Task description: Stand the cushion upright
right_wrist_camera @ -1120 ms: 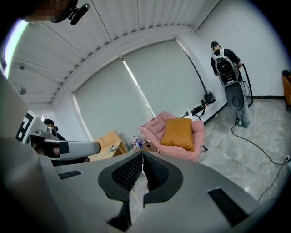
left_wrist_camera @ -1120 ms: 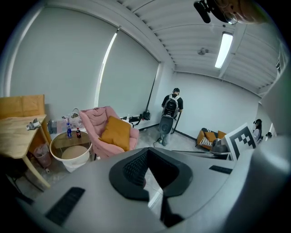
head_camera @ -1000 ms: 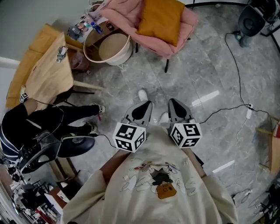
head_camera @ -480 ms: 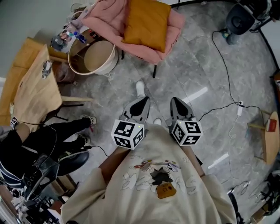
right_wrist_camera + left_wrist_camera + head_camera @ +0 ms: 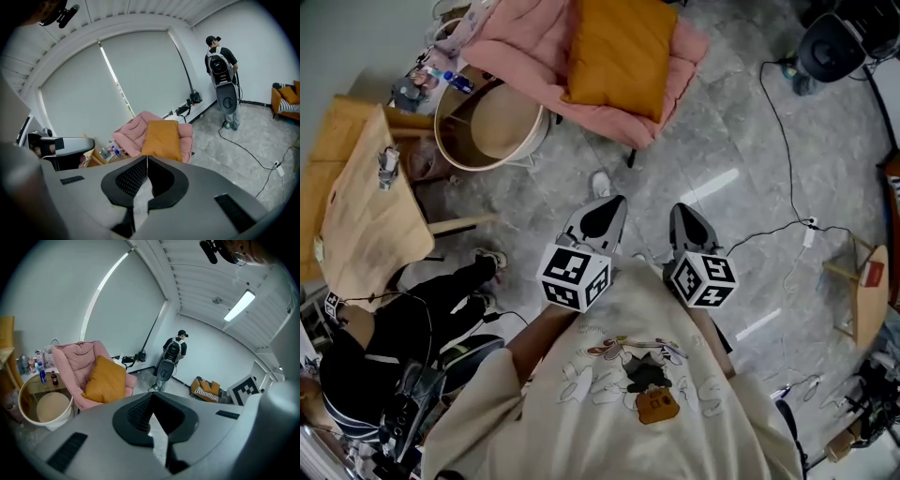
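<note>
An orange cushion (image 5: 622, 54) lies leaning back on a pink padded chair (image 5: 530, 47) at the top of the head view; it also shows as the cushion (image 5: 107, 379) in the left gripper view and the cushion (image 5: 162, 139) in the right gripper view. My left gripper (image 5: 607, 208) and right gripper (image 5: 685, 214) are held side by side over the grey floor, well short of the chair. Both are shut and hold nothing. In their own views the left gripper (image 5: 152, 402) and right gripper (image 5: 147, 161) point toward the chair.
A round beige basket (image 5: 487, 122) stands left of the chair, beside a small table with bottles (image 5: 431, 80). A wooden table (image 5: 366, 216) and a seated person in black (image 5: 384, 366) are at the left. Cables (image 5: 787, 122) cross the floor at the right. Another person (image 5: 224, 75) stands by the far wall.
Both grippers have moved forward toward the chair together; the chair and cushion sit closer and more central in the head view. Both jaws have stayed shut.
</note>
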Motion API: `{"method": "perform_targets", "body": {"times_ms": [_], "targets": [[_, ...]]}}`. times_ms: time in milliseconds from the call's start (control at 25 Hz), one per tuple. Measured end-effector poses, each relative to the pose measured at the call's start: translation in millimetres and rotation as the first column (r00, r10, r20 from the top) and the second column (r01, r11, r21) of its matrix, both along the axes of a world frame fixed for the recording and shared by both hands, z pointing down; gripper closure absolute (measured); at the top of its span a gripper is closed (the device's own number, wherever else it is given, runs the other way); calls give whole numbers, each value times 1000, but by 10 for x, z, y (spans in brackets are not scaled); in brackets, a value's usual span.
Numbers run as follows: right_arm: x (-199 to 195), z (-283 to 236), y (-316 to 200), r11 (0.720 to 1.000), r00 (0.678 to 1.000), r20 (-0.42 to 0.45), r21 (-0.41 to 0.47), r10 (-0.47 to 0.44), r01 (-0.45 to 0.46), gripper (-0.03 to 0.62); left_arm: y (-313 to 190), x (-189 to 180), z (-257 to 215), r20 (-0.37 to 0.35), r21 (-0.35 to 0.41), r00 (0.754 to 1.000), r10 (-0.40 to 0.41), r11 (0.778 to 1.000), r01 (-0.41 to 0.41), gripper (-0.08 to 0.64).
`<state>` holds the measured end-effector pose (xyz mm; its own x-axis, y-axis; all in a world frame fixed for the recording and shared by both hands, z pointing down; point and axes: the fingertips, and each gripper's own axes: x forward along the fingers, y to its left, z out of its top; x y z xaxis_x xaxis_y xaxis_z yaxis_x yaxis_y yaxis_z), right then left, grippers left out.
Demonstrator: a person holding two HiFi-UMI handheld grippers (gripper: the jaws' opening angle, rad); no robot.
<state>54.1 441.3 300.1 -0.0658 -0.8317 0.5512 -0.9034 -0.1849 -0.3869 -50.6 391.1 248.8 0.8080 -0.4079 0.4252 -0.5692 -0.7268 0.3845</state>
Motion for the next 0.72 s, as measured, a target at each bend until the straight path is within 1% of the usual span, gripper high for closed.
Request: {"method": "perform_targets", "body": {"times_ms": [160,320,440,560,640,720], "targets": [[45,9,-484,999,999,8,-15,37,-36,569,-525,17,0,-3,-8,1000,16,1000,-16,554],[10,-17,-966,999,999,-9,-28,43,-44,569,-1053,-36,-24,-19,-20,1000,10,1000,-10,554],[13,-56,-1283,998,999,-18,-37,51,-52,569,-1379,-48,-42,-28,-27,999,20,999,-21,554],[-100,-44,-1611,998,999,-26,-48,29,-30,569,-1708,-123,-43,-37,-30,999,24,999,-25,554],[-178,-30,-1791,998,1000,-28,-56,11,-13,569,-1900,-192,-25,-43,-41,999,10,999,-12,554],[-196,-36,-1938,998,999,-30,-60,12,-13,569,-2062,-232,-12,-49,-52,999,-5,999,3,554]]}}
